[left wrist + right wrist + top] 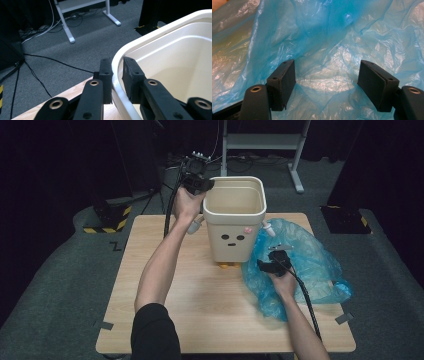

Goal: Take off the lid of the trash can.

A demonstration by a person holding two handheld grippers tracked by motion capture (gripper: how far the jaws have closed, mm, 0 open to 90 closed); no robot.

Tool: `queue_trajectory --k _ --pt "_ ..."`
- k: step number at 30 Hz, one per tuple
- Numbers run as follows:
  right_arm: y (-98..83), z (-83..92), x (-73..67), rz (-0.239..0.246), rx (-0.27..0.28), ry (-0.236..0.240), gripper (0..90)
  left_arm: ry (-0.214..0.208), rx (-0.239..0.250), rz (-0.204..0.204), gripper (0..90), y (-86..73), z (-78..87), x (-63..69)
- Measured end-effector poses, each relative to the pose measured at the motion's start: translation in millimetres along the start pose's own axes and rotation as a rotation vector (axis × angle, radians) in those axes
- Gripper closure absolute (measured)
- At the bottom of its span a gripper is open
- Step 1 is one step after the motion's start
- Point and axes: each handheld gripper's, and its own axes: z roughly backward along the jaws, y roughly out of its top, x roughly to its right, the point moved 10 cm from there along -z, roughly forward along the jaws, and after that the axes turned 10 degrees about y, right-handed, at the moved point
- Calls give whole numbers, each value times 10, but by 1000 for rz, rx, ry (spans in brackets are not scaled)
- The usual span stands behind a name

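A cream bin (235, 227) with a drawn face and small orange feet stands upright at the back middle of the wooden table (200, 305). My left gripper (202, 185) is at its back left corner. In the left gripper view the jaws straddle the bin's rim (115, 75), one outside and one inside, and my left gripper (117, 61) is shut on it. A crumpled blue plastic bag (310, 260) lies to the right of the bin. My right gripper (270, 265) hovers open over the bag's left part, with blue film (324, 30) under and beyond its wide-apart jaws.
Grey carpet surrounds the table. A white metal stand (260, 142) is behind the bin, with black cables (50, 58) on the floor near it. A yellow-and-black striped base (107, 217) sits off the table's back left corner.
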Motion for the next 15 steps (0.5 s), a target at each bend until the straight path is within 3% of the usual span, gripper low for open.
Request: queue_trajectory --k 15 --pt "0 0 0 1 0 0 300 10 16 0 782 126 112 -13"
